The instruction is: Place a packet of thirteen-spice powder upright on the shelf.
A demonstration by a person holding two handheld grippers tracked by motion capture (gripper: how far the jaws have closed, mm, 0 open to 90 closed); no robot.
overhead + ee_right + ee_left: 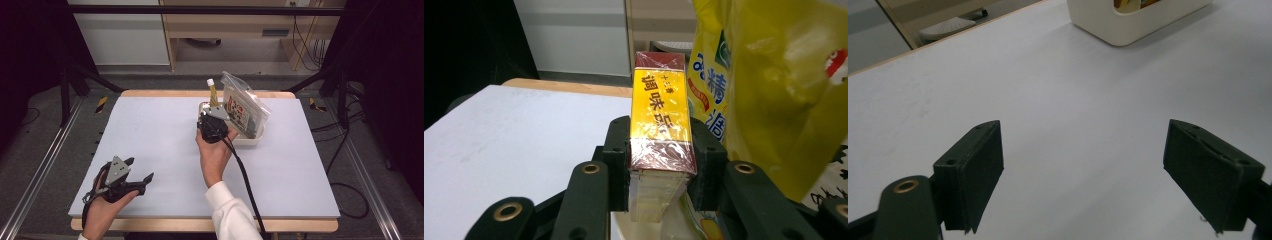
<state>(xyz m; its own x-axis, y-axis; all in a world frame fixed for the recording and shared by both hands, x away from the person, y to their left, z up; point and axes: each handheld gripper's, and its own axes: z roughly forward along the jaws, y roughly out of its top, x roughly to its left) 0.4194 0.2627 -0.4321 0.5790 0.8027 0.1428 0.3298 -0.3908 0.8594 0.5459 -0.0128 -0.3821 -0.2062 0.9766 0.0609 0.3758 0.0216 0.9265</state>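
Seasoning box [659,132] w/ yellow label pinched in right gripper [659,165] over white bin [250,139], yellow bag [769,90] just beside, left gripper [1083,175] spread wide, nothing held, low over table [160,140] near front-left.

The yellow and red box [659,135], seen in the right gripper view, is displaying the vertical Chinese characters "调味品" in dark red on its yellow face; a line of smaller characters to their left is not legible. To the right of the box, the yellow bag [774,90] is showing the blue characters "精" and, below it, "滷". Printing on the packet [240,112] in the high view is too small to read.
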